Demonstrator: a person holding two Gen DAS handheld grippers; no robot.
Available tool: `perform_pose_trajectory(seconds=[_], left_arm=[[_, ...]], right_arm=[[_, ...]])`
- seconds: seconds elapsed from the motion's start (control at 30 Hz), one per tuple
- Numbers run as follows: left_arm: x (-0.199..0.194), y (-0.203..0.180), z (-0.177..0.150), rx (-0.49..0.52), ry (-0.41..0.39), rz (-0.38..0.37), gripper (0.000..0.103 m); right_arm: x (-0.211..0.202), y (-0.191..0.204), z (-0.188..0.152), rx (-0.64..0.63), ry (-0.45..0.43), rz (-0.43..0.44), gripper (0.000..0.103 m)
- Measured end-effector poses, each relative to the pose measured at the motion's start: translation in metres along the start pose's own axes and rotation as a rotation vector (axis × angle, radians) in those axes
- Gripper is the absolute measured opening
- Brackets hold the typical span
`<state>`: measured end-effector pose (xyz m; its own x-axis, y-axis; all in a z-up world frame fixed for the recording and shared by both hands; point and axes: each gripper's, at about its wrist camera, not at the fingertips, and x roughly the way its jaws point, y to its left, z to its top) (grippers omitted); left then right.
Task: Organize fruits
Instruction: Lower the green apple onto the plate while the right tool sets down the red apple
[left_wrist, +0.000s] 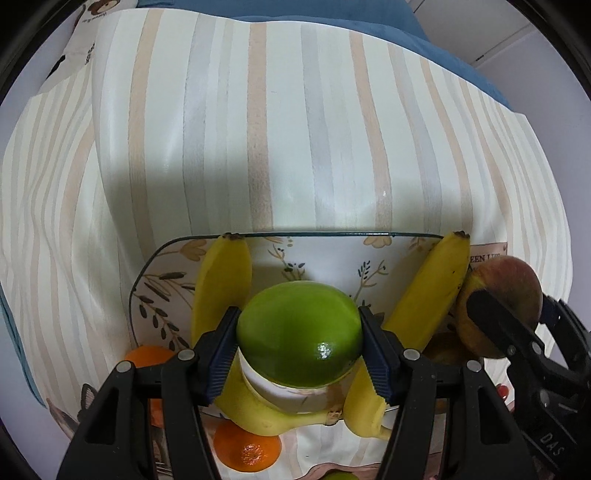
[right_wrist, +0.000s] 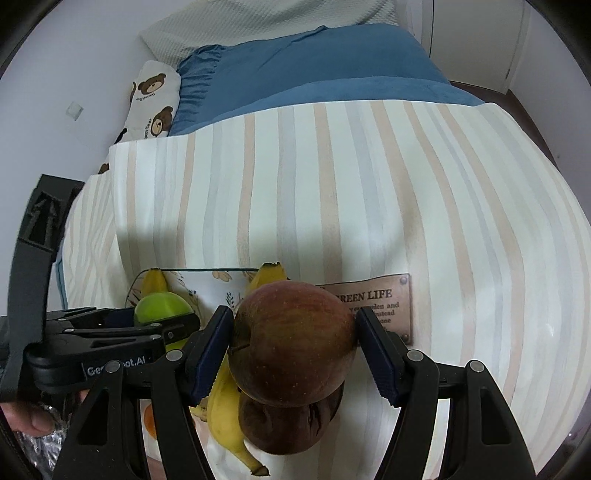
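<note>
The left hand-held gripper (left_wrist: 299, 354) clamps a green fruit (left_wrist: 299, 334); the right hand-held gripper (right_wrist: 291, 354) clamps a red apple (right_wrist: 291, 339).

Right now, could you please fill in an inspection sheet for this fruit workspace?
Surface: striped cloth over the table.
Job's things: flowered tray; two bananas; green fruit; red apple; another apple below it; oranges.
Clutter: brown label.
Grippers: left gripper clamps the green fruit; right gripper clamps the red apple.
Cables: nothing seen.
Surroundings: blue cushion, bear-print pillow, wall.
</note>
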<state>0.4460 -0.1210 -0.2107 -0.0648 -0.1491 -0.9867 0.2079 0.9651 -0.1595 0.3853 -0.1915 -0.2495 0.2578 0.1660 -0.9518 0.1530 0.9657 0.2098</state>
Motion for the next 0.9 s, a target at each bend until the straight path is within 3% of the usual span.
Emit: perform_pose_trajectory(seconds=[0.6,0.9], left_arm=[[0.017,-0.015,-0.018,-0.024,0.019,0.013,0.062],[0.011,-0.005,-0.035,-0.032,-0.005,-0.001,0.068]], right_arm=[[0.004,-0.007,0.001,0.011,0.019,0.02,0.073],[0.0,-0.012,-0.002,0.03,0.03,0.022,0.084]])
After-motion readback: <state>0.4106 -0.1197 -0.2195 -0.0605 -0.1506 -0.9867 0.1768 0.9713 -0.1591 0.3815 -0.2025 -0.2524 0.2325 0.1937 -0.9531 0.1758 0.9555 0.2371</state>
